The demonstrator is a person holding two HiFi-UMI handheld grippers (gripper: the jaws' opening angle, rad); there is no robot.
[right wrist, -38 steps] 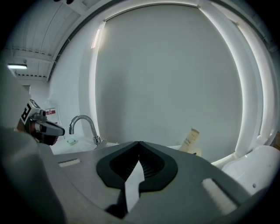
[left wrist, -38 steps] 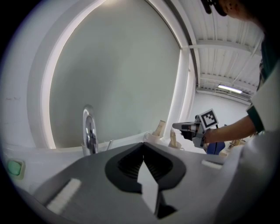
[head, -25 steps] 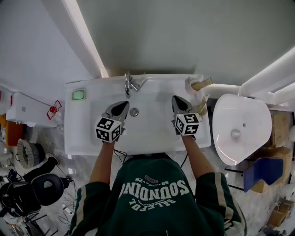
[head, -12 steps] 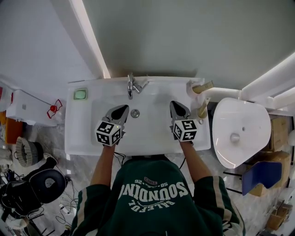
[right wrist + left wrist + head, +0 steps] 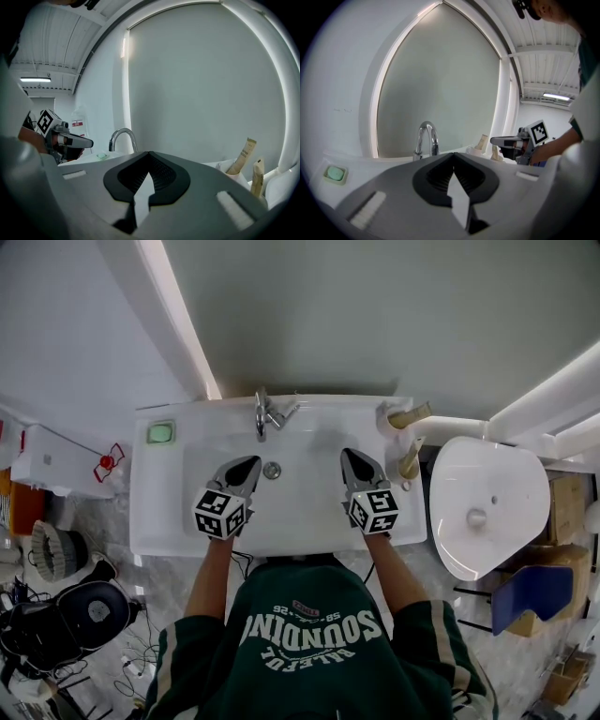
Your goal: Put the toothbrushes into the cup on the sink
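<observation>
A white cup (image 5: 388, 412) stands at the sink's back right corner with a beige wrapped toothbrush (image 5: 412, 413) leaning out of it. A second beige toothbrush (image 5: 410, 458) stands upright at the sink's right rim. In the right gripper view both show at the right, the first toothbrush (image 5: 242, 157) and the second (image 5: 257, 176). My right gripper (image 5: 349, 455) is shut and empty over the basin, left of the second toothbrush and apart from it. My left gripper (image 5: 251, 462) hovers shut and empty near the drain (image 5: 272, 469).
A chrome faucet (image 5: 265, 412) rises at the back middle of the white sink (image 5: 150, 512). A green soap (image 5: 160, 432) lies at the back left. A second white basin (image 5: 487, 498) stands to the right. Bags and boxes crowd the floor on both sides.
My right gripper has drawn back toward the person and a little left, away from the toothbrush at the right rim. The left gripper has hardly moved.
</observation>
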